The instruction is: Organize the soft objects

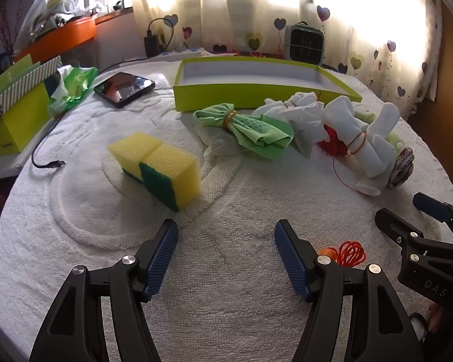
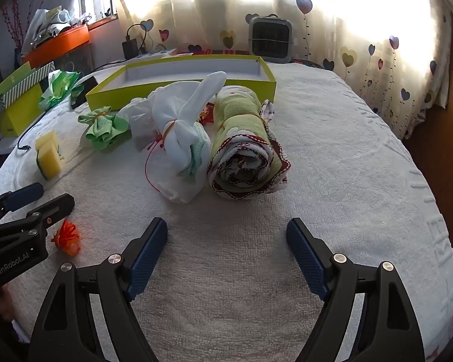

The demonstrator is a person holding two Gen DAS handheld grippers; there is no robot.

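A yellow-green sponge (image 1: 157, 166) lies on the white towel left of centre; it also shows in the right wrist view (image 2: 49, 154). Behind it lie a green cloth bundle tied with a rubber band (image 1: 247, 128) (image 2: 104, 126), white cloth bundles (image 1: 356, 138) (image 2: 178, 138) and a rolled green towel with red trim (image 2: 244, 157). An open yellow-green box (image 1: 256, 90) (image 2: 178, 86) stands empty at the back. My left gripper (image 1: 226, 256) is open and empty, short of the sponge. My right gripper (image 2: 226, 256) is open and empty, in front of the rolled towel.
A small orange net scrap (image 1: 345, 253) (image 2: 67, 236) lies between the grippers. A phone (image 1: 124, 88), a cable end (image 1: 49, 164), a green plastic bag (image 1: 72, 87) and boxes (image 1: 18, 111) sit at the left. A small fan (image 1: 305, 42) stands at the back.
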